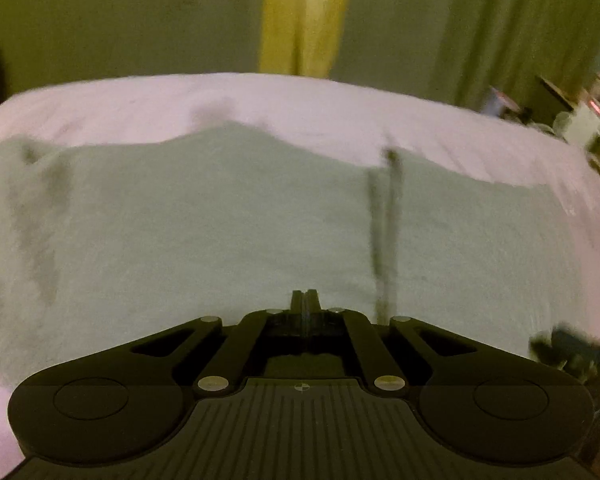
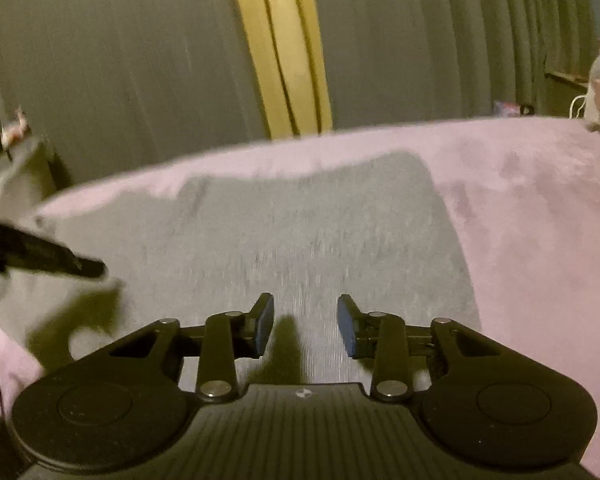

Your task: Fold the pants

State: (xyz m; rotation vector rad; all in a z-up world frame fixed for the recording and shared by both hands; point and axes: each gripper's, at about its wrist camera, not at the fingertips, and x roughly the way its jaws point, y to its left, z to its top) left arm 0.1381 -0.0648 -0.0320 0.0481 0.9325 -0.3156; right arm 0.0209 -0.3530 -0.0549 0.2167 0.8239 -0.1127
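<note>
Pink bedding (image 2: 540, 216) under pants (image 2: 300, 220); left tool (image 1: 305, 294) closed, right tool (image 2: 305, 322) parted

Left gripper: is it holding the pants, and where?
Cannot tell: the left gripper is shut over the grey pants, but no fabric shows between its fingers. The right gripper is open, holding nothing.

No text, label or number is legible — both views blurred.
</note>
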